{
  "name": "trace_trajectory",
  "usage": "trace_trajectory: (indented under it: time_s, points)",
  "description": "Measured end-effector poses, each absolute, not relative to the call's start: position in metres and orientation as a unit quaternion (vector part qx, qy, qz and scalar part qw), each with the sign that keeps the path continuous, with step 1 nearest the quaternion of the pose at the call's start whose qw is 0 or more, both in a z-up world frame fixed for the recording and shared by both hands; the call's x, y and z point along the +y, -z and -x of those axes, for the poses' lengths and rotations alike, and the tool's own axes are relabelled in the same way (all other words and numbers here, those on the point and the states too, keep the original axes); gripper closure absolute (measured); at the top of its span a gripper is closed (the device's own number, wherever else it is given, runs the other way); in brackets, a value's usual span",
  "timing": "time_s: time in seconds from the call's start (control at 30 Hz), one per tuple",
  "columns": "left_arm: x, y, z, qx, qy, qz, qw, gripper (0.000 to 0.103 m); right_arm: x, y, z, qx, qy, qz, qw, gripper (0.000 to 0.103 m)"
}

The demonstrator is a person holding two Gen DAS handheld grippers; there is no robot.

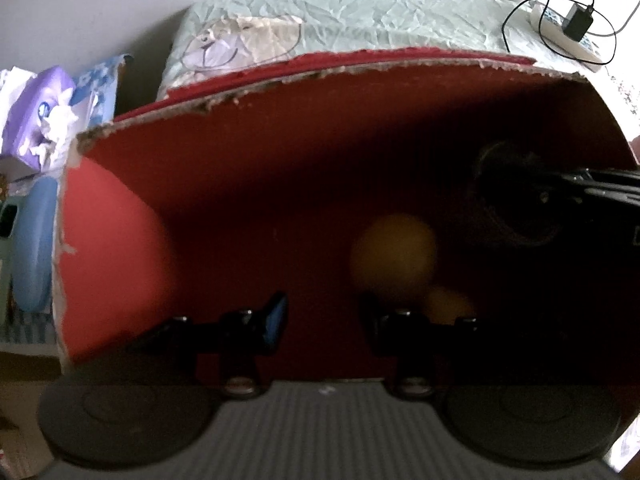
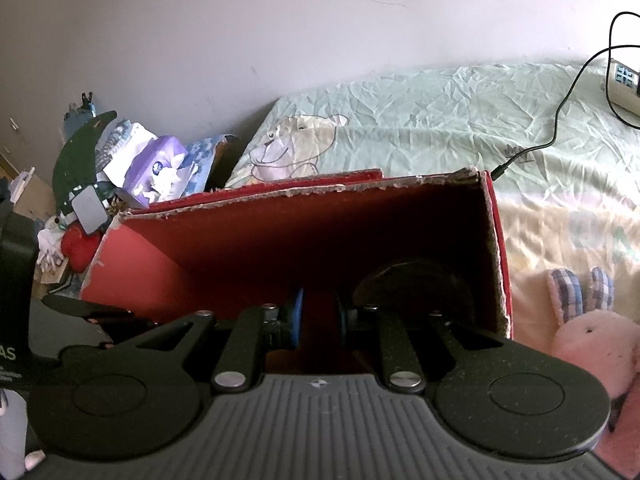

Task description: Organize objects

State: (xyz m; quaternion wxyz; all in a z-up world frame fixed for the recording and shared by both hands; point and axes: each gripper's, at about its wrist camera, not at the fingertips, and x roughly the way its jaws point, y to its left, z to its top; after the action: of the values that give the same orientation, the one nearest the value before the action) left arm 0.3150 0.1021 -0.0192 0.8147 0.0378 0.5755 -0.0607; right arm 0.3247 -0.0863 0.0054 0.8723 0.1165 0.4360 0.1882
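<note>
A red cardboard box (image 1: 280,168) with torn rims sits on the bed; it also shows in the right wrist view (image 2: 224,256). My left gripper (image 1: 324,316) is open, reaching down inside the box. A blurred yellow ball (image 1: 394,256) lies or falls just beyond my right finger, apart from both pads. A second small yellow shape (image 1: 448,302) sits lower right. My right gripper (image 2: 318,316) is open and empty at the box's near side. A dark round object (image 2: 416,284) is inside the box by the right finger. A pink plush rabbit (image 2: 592,344) lies right of the box.
The bed has a pale green bear-print sheet (image 2: 420,120). A power strip with charger and black cable (image 1: 576,28) lies at the bed's far right. Tissue packs and clutter (image 2: 152,168) pile up left of the box. The other gripper's black linkage (image 1: 600,184) enters the box from the right.
</note>
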Motion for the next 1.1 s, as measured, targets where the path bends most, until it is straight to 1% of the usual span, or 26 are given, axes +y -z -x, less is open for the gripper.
trace_trajectory:
  time_s: [0.27, 0.53, 1.1]
  points:
    - [0.1032, 0.0182, -0.3143, 0.566, 0.049, -0.044, 0.822, 0.062, -0.0824, -0.0049, -0.3255, 0.442, -0.182, -0.099, 0.873, 0.085]
    - [0.0954, 0.0174, -0.3102, 0.548, 0.033, -0.075, 0.832, 0.059, -0.0805, -0.0051, -0.3249, 0.443, -0.171, -0.089, 0.876, 0.085]
    - [0.0941, 0.0198, -0.3101, 0.550, 0.021, -0.084, 0.831, 0.058, -0.0767, -0.0053, -0.3243, 0.446, -0.159, -0.077, 0.878, 0.084]
